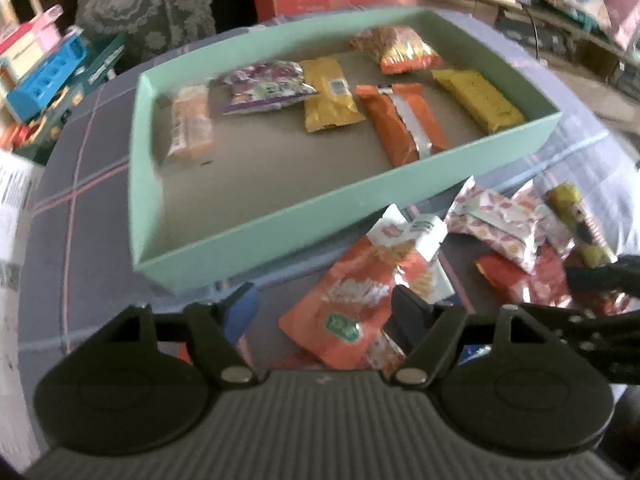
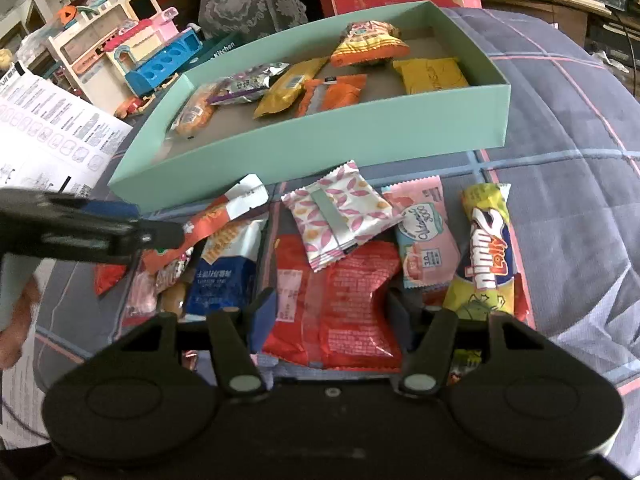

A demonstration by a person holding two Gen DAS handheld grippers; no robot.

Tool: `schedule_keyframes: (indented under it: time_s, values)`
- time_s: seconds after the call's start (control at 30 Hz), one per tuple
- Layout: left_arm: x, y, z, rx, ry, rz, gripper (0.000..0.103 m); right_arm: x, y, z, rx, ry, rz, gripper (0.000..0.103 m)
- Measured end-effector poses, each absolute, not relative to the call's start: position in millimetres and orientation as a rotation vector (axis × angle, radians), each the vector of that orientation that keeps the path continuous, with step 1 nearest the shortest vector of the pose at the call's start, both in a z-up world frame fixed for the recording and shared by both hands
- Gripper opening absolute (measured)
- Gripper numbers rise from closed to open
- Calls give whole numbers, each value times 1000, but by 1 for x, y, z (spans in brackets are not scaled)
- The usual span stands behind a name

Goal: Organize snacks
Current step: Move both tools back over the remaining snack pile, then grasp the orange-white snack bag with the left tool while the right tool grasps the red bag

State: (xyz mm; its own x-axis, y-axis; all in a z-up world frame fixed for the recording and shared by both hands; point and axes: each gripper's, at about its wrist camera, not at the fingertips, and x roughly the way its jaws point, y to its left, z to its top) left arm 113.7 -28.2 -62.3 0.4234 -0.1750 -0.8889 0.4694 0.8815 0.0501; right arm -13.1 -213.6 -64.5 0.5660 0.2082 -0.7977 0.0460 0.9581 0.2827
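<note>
A mint-green tray (image 2: 304, 136) on the far side of a plaid cloth holds six snack packets. Loose snacks lie near it. The left gripper (image 1: 320, 304) straddles an orange packet (image 1: 344, 304), jaws apart. The right gripper (image 2: 332, 312) clamps a red packet (image 2: 344, 304).

Both tools (image 1: 320, 308) (image 2: 332, 312) angled downward, jaws apart

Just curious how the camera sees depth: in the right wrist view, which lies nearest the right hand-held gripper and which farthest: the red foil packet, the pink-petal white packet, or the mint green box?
1. Red foil packet: between the fingers.
2. Pink-petal white packet: just beyond.
3. Mint green box: behind.
</note>
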Motion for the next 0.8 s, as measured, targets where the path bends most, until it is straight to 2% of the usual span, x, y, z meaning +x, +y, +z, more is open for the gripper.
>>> schedule_keyframes:
  time_s: [0.23,0.27,0.33,0.37,0.4,0.67,0.8]
  values:
    - [118,-53,-75,356,1048,-454,76,-20,-220,-65,316,951,116,59]
    - [117,-53,-75,347,1049,-466,71,-21,-219,-65,306,949,117,59]
    - [115,-53,-74,315,1052,-509,51,-22,-215,-65,289,944,116,59]
    - [111,-54,-72,310,1050,-524,37,-23,-213,-64,278,941,116,59]
    - [107,-56,-71,317,1046,-524,30,-23,-211,-64,272,939,115,59]
    - [84,-59,-66,227,1121,-463,29,-24,-213,-65,280,935,119,59]
    - [78,-62,-64,304,1111,-506,33,-25,-215,-65,291,932,123,59]
